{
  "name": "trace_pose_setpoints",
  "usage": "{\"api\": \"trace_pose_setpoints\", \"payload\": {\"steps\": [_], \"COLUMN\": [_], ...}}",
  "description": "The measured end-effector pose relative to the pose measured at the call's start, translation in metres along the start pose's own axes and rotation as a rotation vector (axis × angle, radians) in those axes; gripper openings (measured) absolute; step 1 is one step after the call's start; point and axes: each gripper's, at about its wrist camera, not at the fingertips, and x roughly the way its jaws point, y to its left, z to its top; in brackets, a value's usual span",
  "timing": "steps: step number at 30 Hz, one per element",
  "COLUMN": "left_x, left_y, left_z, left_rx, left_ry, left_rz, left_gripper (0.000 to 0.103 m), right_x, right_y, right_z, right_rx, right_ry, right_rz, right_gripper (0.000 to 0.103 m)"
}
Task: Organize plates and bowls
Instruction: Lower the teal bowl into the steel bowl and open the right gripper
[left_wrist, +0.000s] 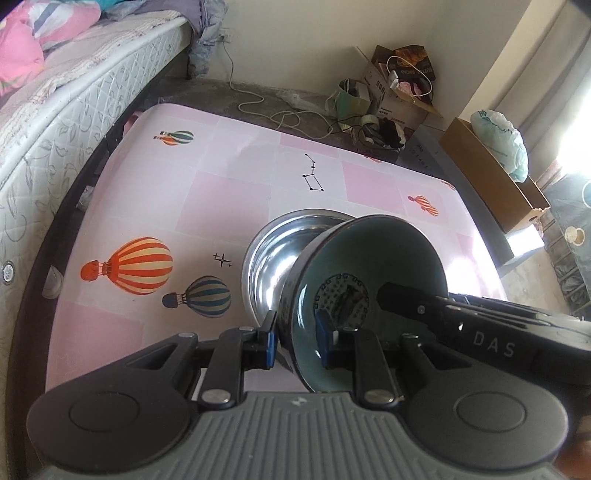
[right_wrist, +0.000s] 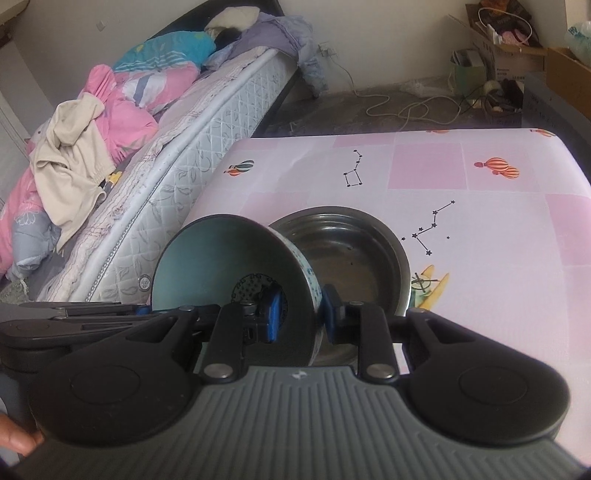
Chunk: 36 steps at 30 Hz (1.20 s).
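Note:
A ceramic bowl (left_wrist: 388, 251) with a teal inside and a patterned outside hangs tilted on its side above the pink table (left_wrist: 221, 206). My left gripper (left_wrist: 297, 339) is shut on its rim wall, one blue pad outside and one inside. The right gripper (left_wrist: 391, 295) reaches in from the right onto the opposite rim. In the right wrist view the same ceramic bowl (right_wrist: 229, 251) is clamped by my right gripper (right_wrist: 301, 317), and the left gripper (right_wrist: 140, 310) shows at the left. A steel bowl (left_wrist: 273, 254) (right_wrist: 343, 251) stands on the table (right_wrist: 480, 221) just behind.
A bed with a quilted mattress (left_wrist: 74, 122) (right_wrist: 177, 166) runs along the table's left side. Cardboard boxes (left_wrist: 491, 177) and bags stand on the floor at the far right. A white cable (left_wrist: 266, 107) lies on the floor. A person's hand (right_wrist: 14, 439) shows at the lower left.

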Motion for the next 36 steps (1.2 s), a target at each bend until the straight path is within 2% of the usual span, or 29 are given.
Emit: {"api": "trace_pose_setpoints", "payload": {"steps": [10,20,33,36], "left_x": [0.034,0.058,0.063,0.062], "left_y": [-0.008,-0.007,-0.008,-0.009], "left_z": [0.017,0.021,0.023,0.022], "left_rx": [0.01,0.002,0.019,0.031], "left_ry": [0.032,0.074,0.048,0.038], "left_rz": [0.024,0.042,0.053,0.058], "left_gripper": [0.021,0.024,0.024,0.032], "right_x": [0.028,0.059,0.072,0.073], "right_y": [-0.024,-0.041,-0.05,-0.047], "right_z": [0.018,0.019,0.019,0.019], "right_rx": [0.017,0.036,0.057,0.047], "right_ry": [0.03,0.076,0.072,0.061], "right_rz": [-0.012,-0.014,-0.025,-0.036], "right_gripper": [0.023,0.024,0.026,0.026]}}
